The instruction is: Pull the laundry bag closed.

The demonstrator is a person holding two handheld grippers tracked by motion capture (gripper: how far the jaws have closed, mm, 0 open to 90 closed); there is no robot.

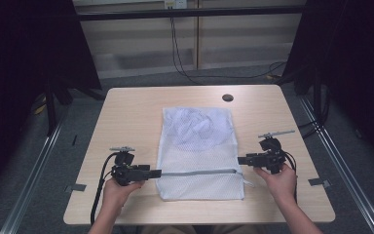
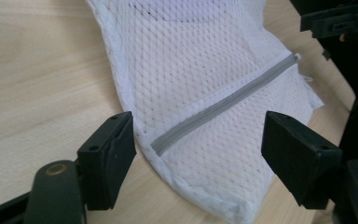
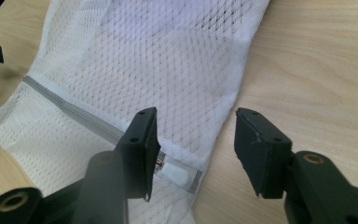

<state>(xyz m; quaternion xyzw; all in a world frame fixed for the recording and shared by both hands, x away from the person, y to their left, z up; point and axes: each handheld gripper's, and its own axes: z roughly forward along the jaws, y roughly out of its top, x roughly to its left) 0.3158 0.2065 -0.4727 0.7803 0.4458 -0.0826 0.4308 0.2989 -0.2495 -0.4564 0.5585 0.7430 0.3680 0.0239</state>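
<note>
A white mesh laundry bag lies flat on the wooden table, with pale cloth bundled in its far half. A grey zipper runs across its near part. My left gripper lies level at the zipper's left end. In the left gripper view its jaws stand open around the bag's edge and the zipper end, pads clear of the mesh. My right gripper sits at the bag's right side. Its jaws are open over the bag's edge, beside the zipper pull.
A dark round hole sits in the table near its far edge. Bare wood lies on both sides of the bag. Black cables trail over the grey floor behind the table, and dark curtains flank it.
</note>
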